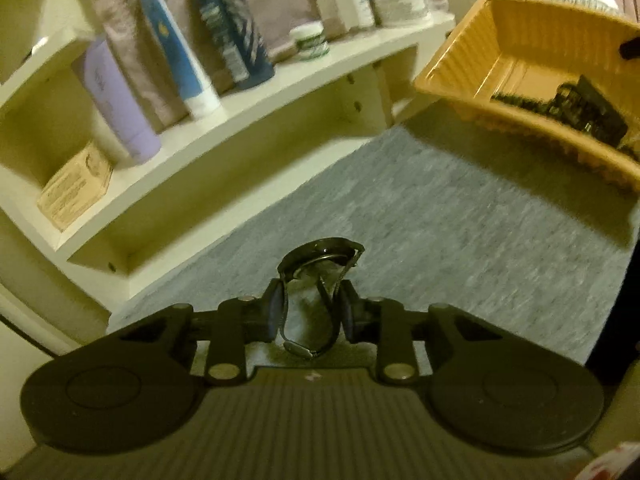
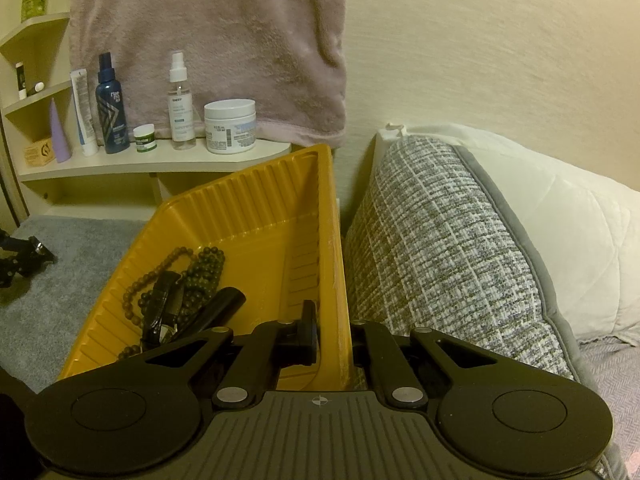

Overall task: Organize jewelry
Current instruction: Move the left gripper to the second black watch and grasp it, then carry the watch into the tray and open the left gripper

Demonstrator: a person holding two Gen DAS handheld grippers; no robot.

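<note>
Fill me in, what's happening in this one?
A person is sorting jewelry with two handheld grippers. The left gripper is shut on a wristwatch, held above the grey bedcover. The right gripper clamps the wall of the yellow tray, which looks tilted up off the bedcover. Bead strands and other dark pieces already lie inside it. The watch isn't in yet.

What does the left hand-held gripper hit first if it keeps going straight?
Probably the grey carpet. The left hand-held gripper, holding a watch, points between the shelf unit and yellow tray; depth unclear.
</note>
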